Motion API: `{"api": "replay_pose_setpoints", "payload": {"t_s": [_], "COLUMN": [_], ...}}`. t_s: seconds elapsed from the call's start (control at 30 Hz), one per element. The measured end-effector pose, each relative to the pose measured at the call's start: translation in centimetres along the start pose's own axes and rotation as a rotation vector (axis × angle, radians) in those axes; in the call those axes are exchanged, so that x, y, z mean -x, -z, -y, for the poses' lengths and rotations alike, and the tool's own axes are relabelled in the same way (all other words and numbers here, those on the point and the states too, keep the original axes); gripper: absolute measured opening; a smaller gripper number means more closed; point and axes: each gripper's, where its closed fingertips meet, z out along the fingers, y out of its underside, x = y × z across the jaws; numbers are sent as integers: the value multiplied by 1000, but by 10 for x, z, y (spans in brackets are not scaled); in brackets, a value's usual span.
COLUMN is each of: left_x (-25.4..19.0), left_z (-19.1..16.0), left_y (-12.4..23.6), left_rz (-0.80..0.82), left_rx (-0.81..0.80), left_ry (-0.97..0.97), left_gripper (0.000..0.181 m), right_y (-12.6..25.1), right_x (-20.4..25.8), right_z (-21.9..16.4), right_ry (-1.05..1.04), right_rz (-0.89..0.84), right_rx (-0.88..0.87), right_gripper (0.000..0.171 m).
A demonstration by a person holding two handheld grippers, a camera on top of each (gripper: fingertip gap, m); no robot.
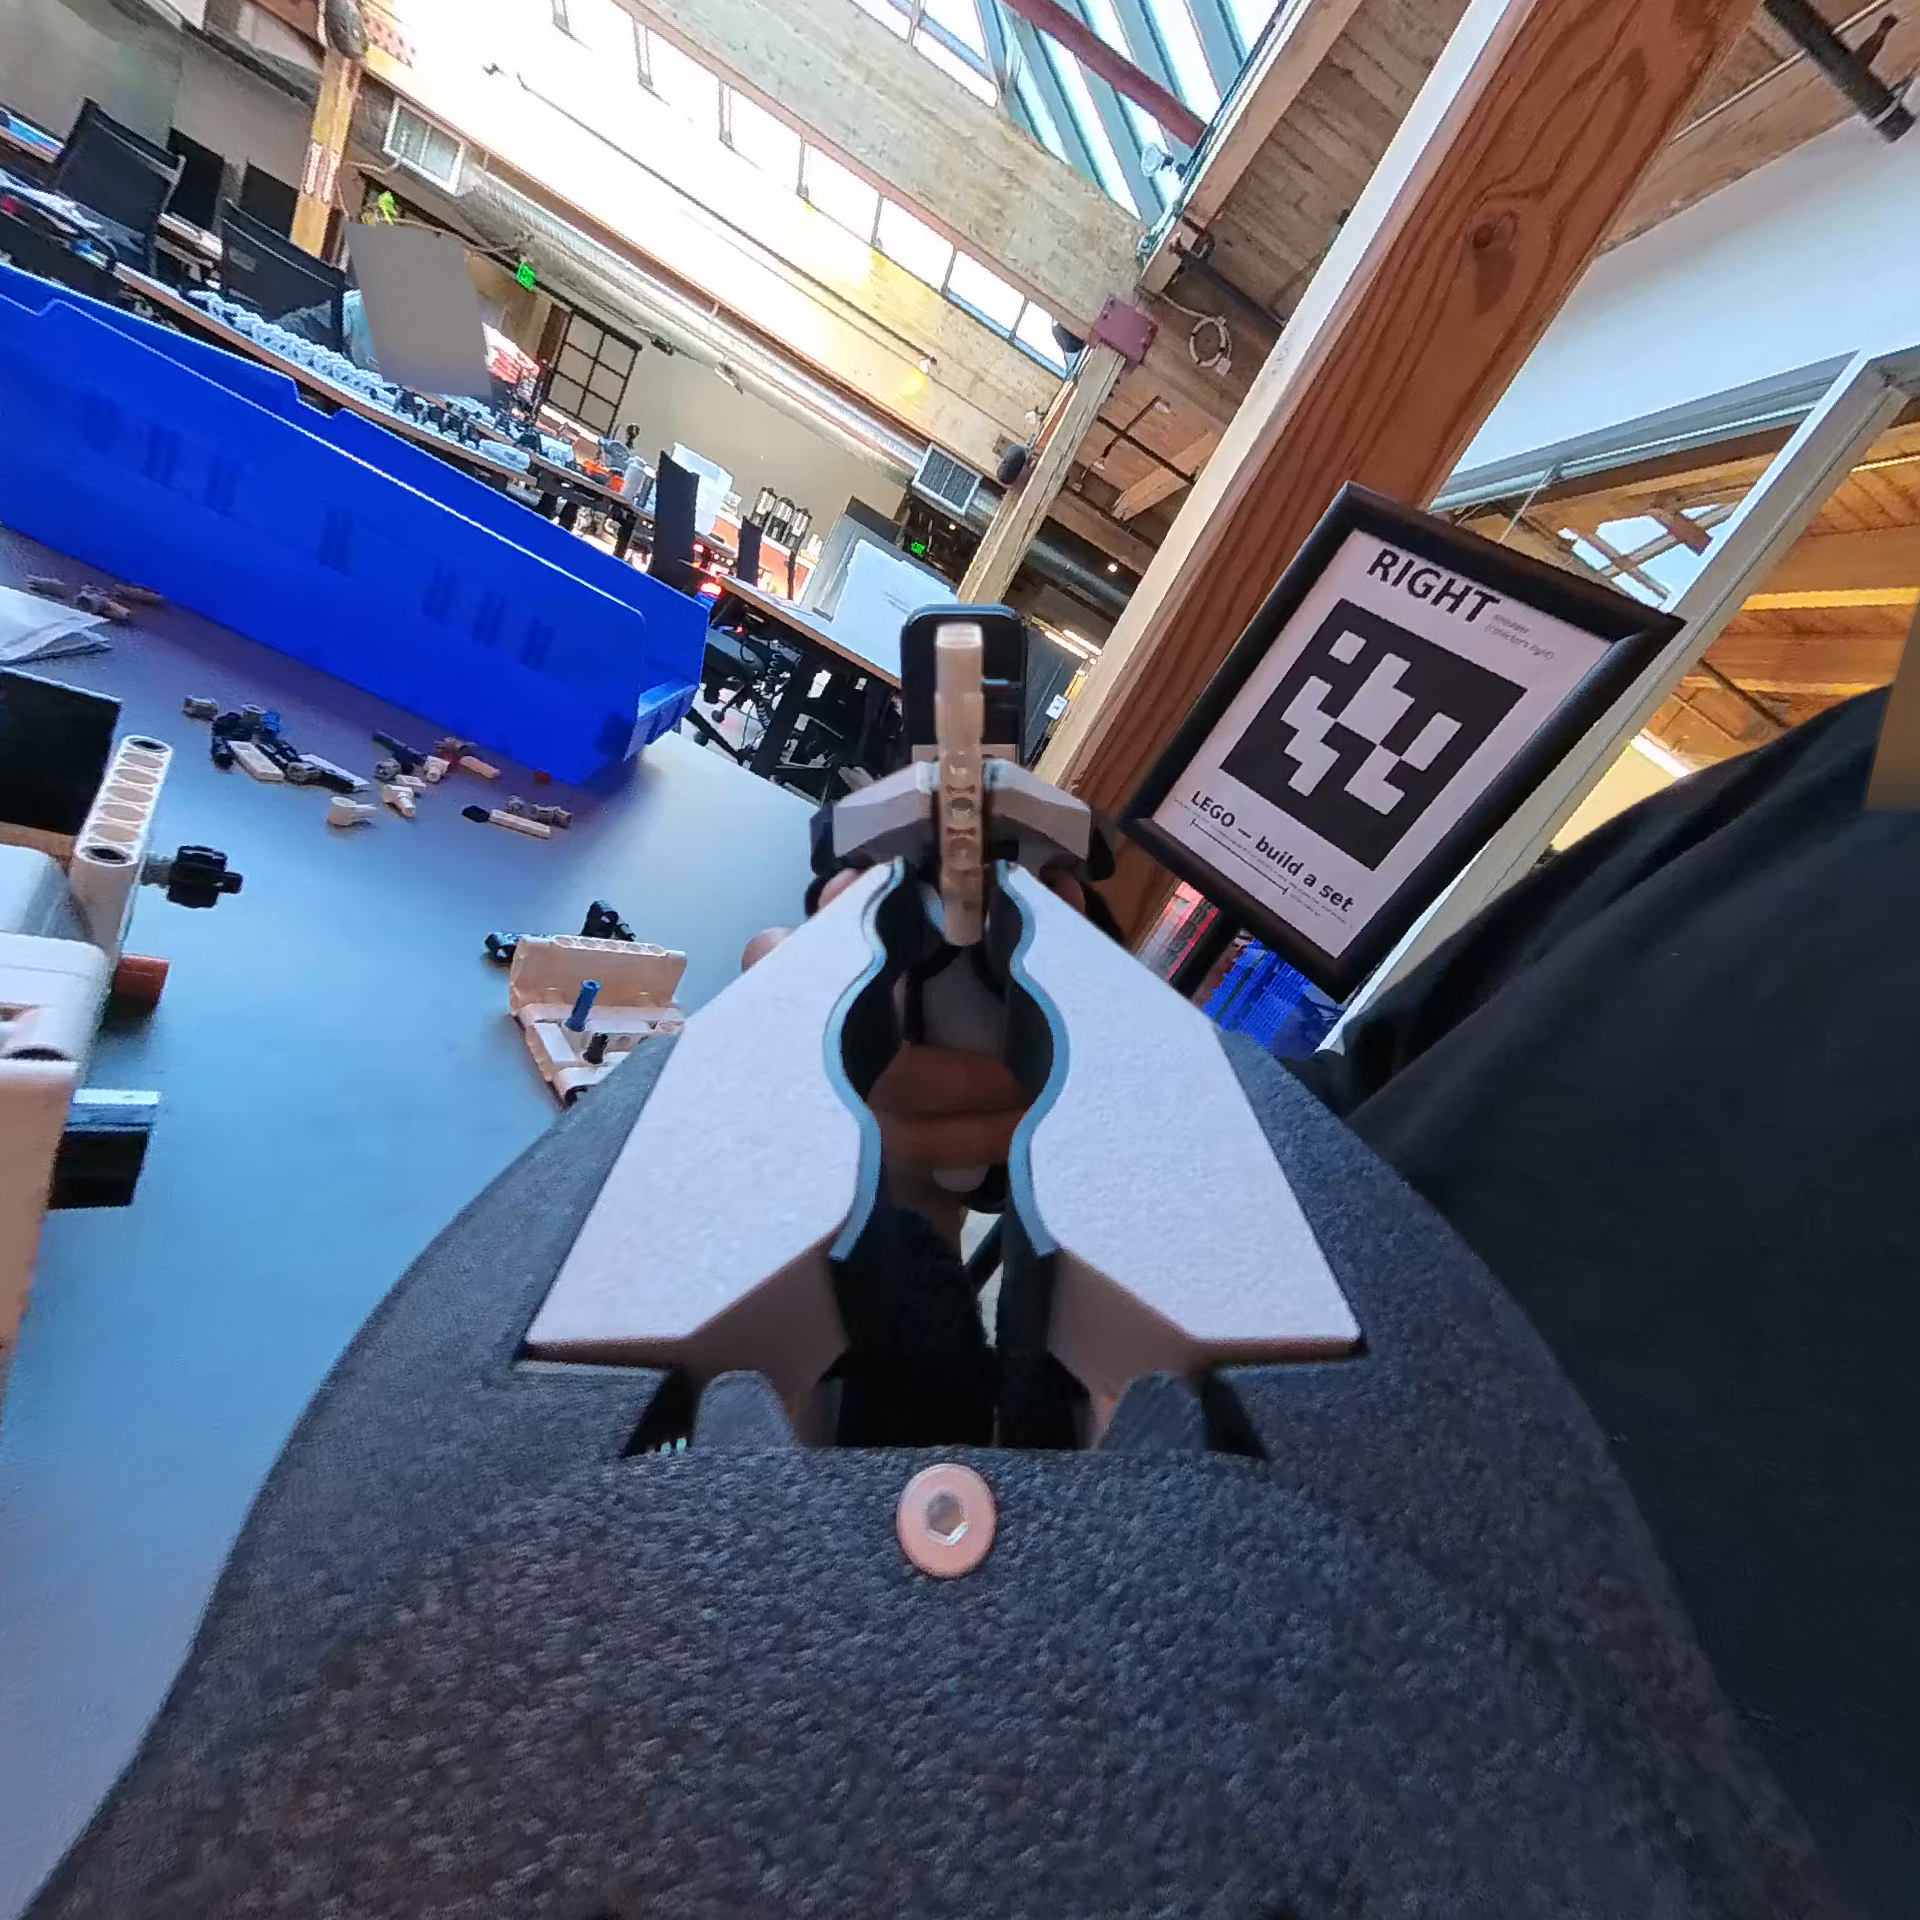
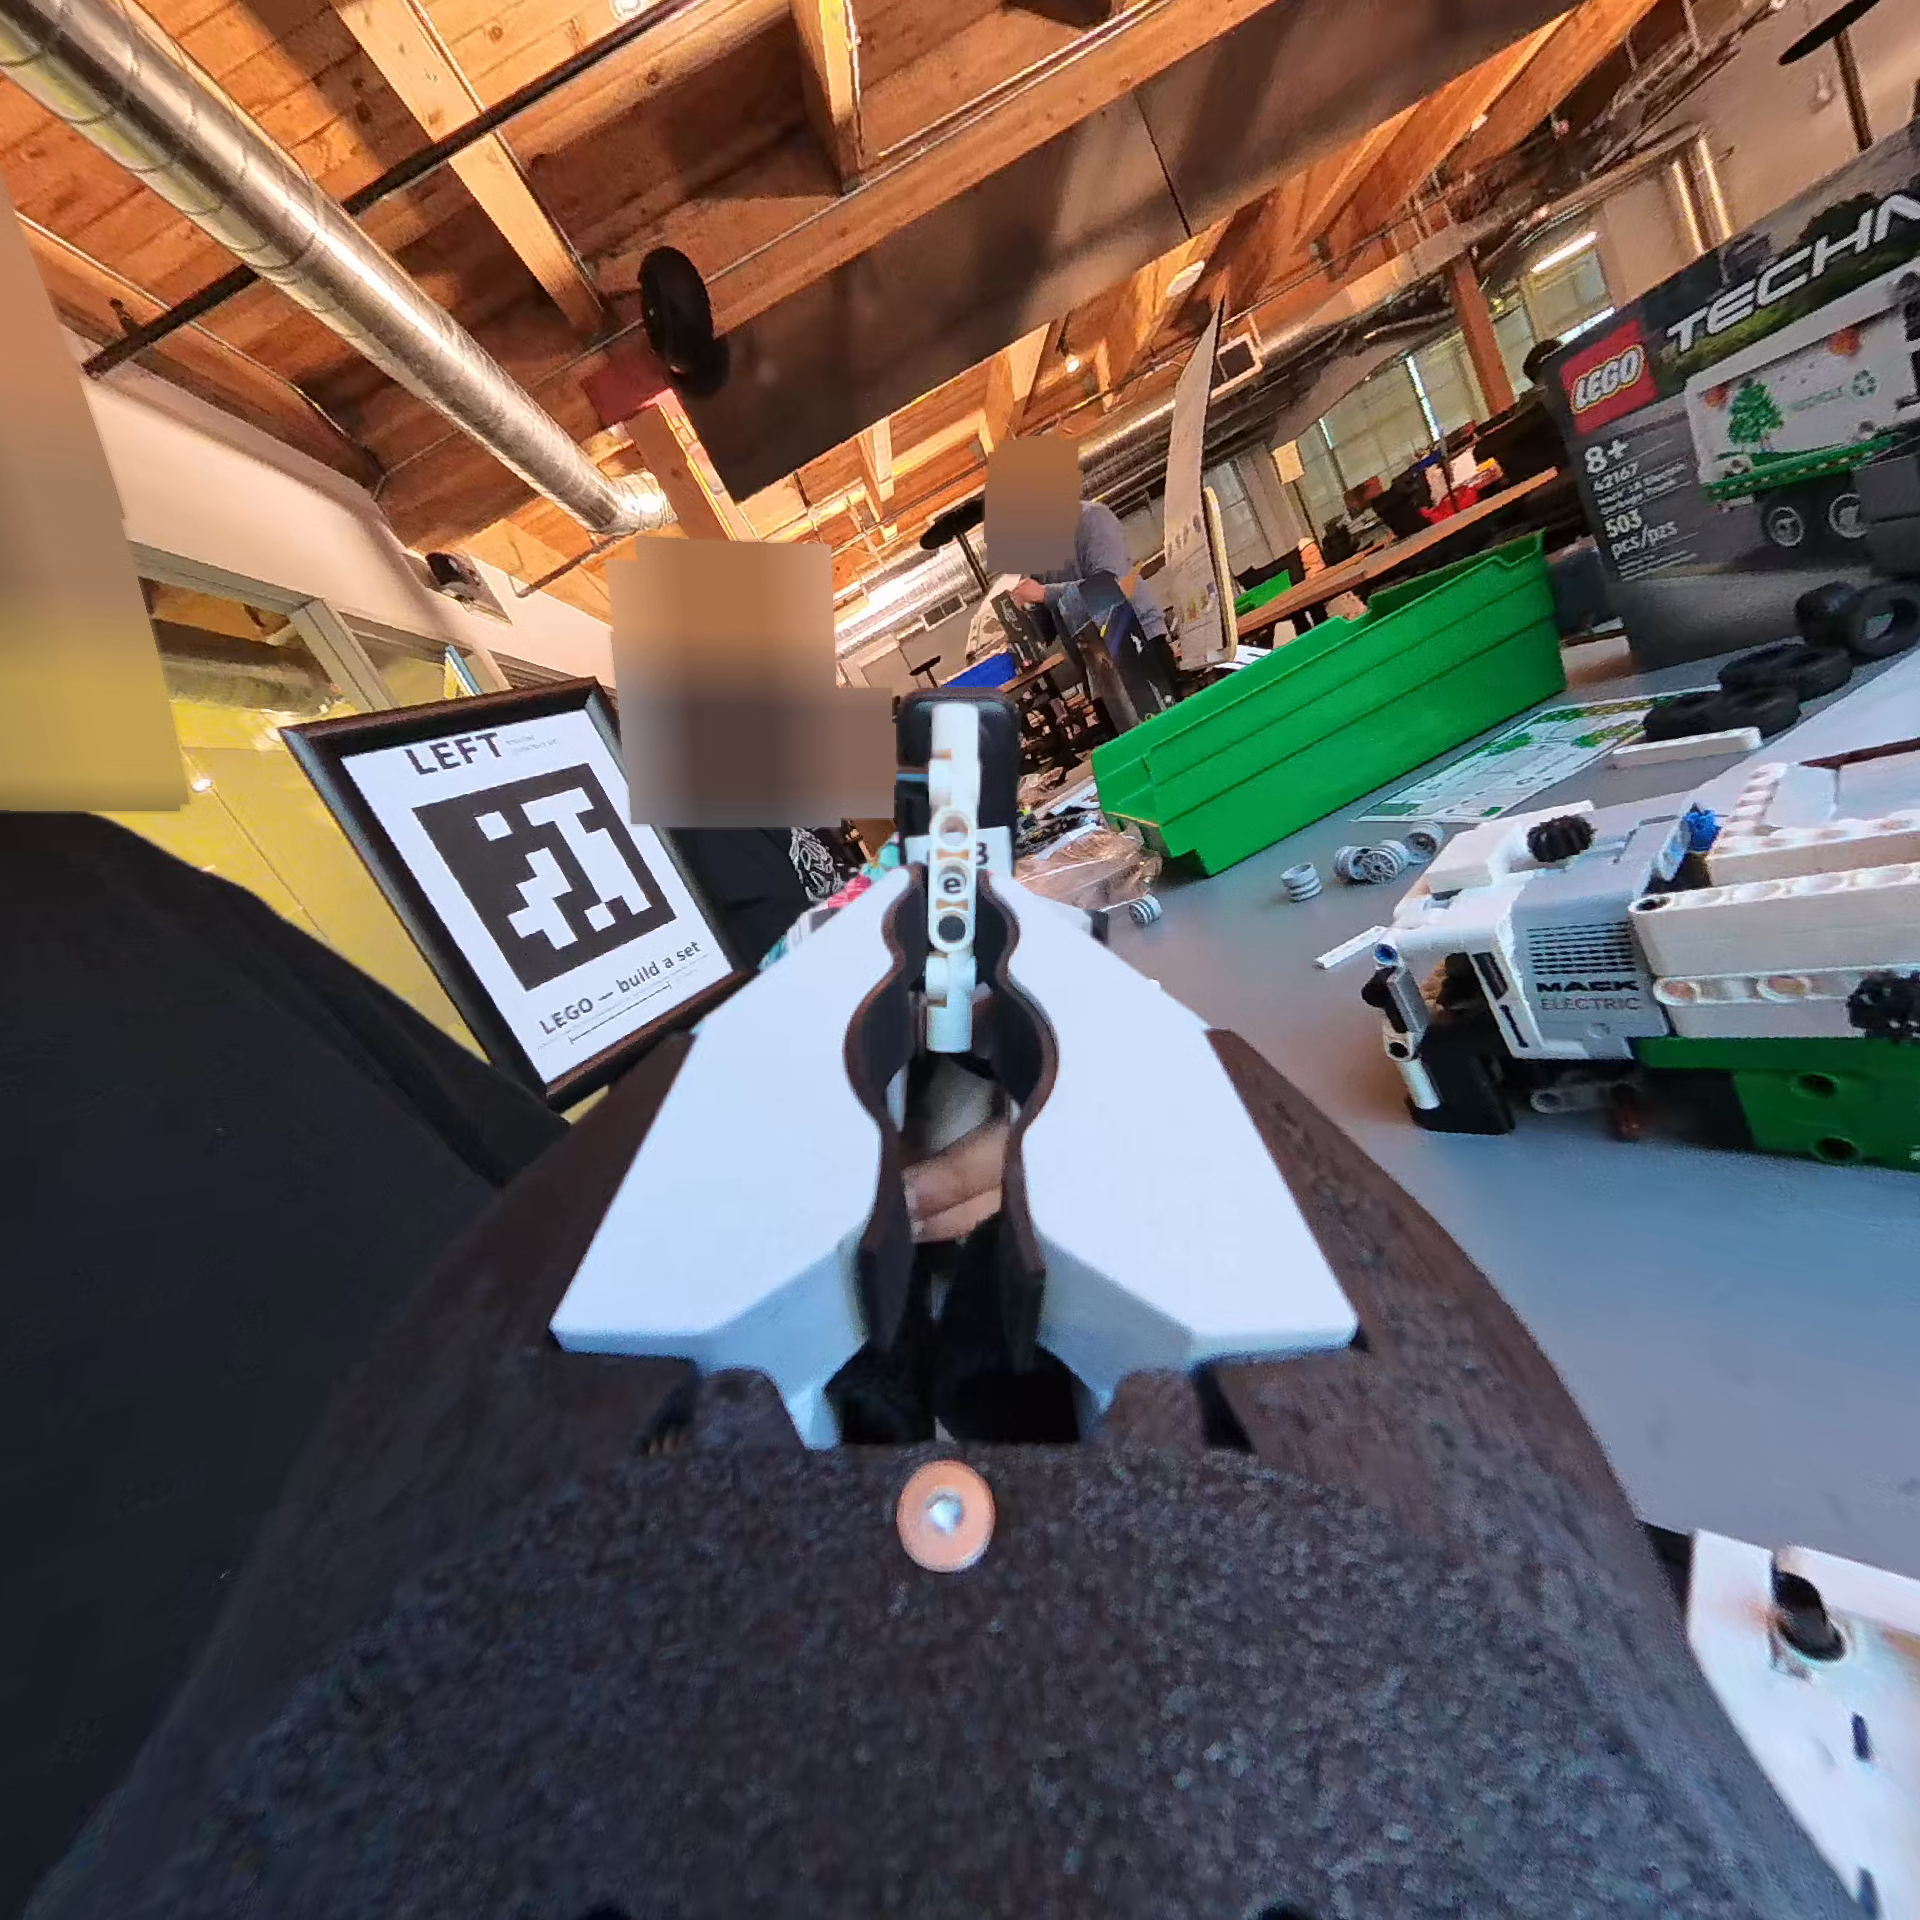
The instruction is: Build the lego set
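A thin white lego beam with holes (image 1: 958, 727) stands upright in the air between both grippers. My left gripper (image 1: 951, 894) is shut on its lower end. The right gripper's grey fingertips (image 1: 1039, 821) meet mine from the far side on the same beam. In the right wrist view my right gripper (image 2: 951, 883) is shut on the white beam (image 2: 951, 790), which has small connector pieces on it. The left gripper's black body (image 2: 956, 748) shows just behind. A hand shows between the fingers in both views.
A partly built white and green truck (image 2: 1610, 956) lies right, with grey hubs (image 2: 1371, 862), black tyres (image 2: 1766, 675), a green bin (image 2: 1351, 707) and the set's box (image 2: 1745, 447). A blue bin (image 1: 312, 520), loose parts (image 1: 395, 774) and a small white assembly (image 1: 592, 987) lie left. Framed signs (image 1: 1382, 748) (image 2: 540, 873) stand nearby. My left and right fingertips are right by each other.
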Motion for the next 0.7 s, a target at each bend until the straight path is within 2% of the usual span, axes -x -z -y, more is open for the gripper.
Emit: {"api": "replay_pose_setpoints", "payload": {"t_s": [0.17,0.27,0.33,0.4,0.5,0.57,0.63,0.7], "left_x": [-1,-5,-9,-12,-8,0,13,38], "left_z": [-7,-13,-11,-12,-14,-13,-12,-13], "left_y": [0,-5,-7,-6,-4,0,6,20], "left_rz": [35,38,41,37,57,124,247,472], "left_rx": [34,71,58,59,64,81,112,205], "left_ry": [-15,-65,-98,-109,-95,-116,-170,-320], "left_gripper": [26,26,23,6,6,6,6,6], "right_y": [3,-4,-6,-7,-5,-2,5,14], "right_x": [2,9,12,10,7,-2,-10,-20], "right_z": [8,0,1,-1,-4,-7,-10,-10], "right_ry": [29,61,53,48,22,48,92,127], "right_rz": [-22,-13,-5,-8,-3,-51,-96,-167], "right_rx": [-55,-42,-63,-49,-7,45,128,226], "right_gripper": [6,7,7,7,8,14,34,46]}}
